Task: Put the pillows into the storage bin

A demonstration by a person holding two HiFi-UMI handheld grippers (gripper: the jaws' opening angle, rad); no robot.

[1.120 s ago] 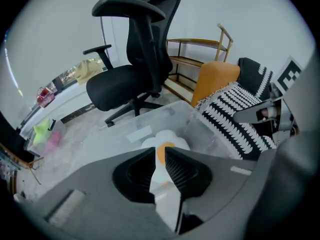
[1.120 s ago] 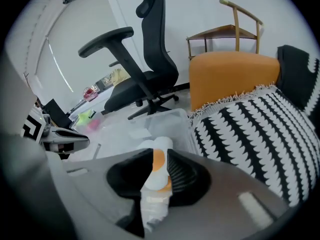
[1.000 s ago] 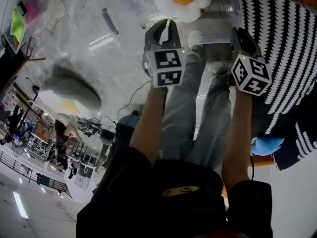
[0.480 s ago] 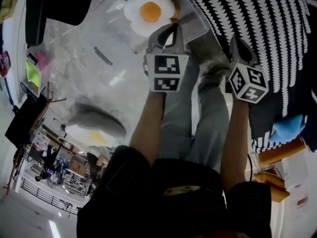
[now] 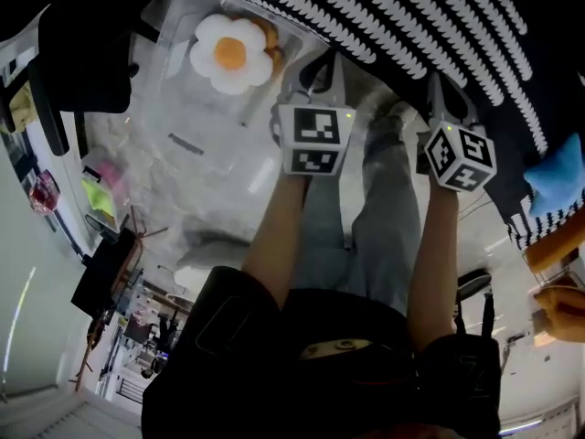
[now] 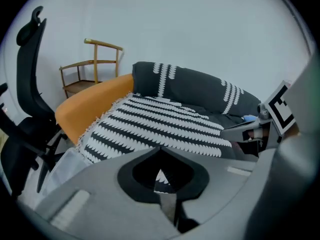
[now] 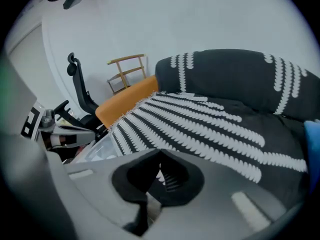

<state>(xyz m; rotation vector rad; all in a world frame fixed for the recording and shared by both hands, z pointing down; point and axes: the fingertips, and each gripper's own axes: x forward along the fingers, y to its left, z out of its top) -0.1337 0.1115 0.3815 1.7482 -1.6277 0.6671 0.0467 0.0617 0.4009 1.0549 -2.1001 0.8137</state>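
A fried-egg pillow point(image 5: 230, 55) lies in the clear storage bin point(image 5: 179, 18) at the head view's upper left. My left gripper point(image 5: 322, 60) is shut and holds nothing, just right of the bin. My right gripper point(image 5: 440, 88) is shut and empty too, at the edge of a black-and-white striped cover point(image 5: 411, 16). In the left gripper view, the shut left gripper point(image 6: 160, 153) points at that striped cover point(image 6: 160, 126). A dark pillow point(image 6: 200, 90) with white stripes lies behind it. The right gripper point(image 7: 159, 158) faces the same cover point(image 7: 200, 129). A blue pillow point(image 5: 556, 174) lies at the right.
An orange cushion point(image 6: 90, 103) borders the striped cover. A wooden chair point(image 6: 96, 66) stands against the wall and a black office chair point(image 6: 29, 84) at the left. The person's legs point(image 5: 366, 236) stand below the grippers. Clutter lines the floor at the left point(image 5: 96, 190).
Both grippers have swung from the egg pillow in the bin over to the striped cover. Their jaws, slightly apart a second ago, are closed. The egg pillow stays in the bin.
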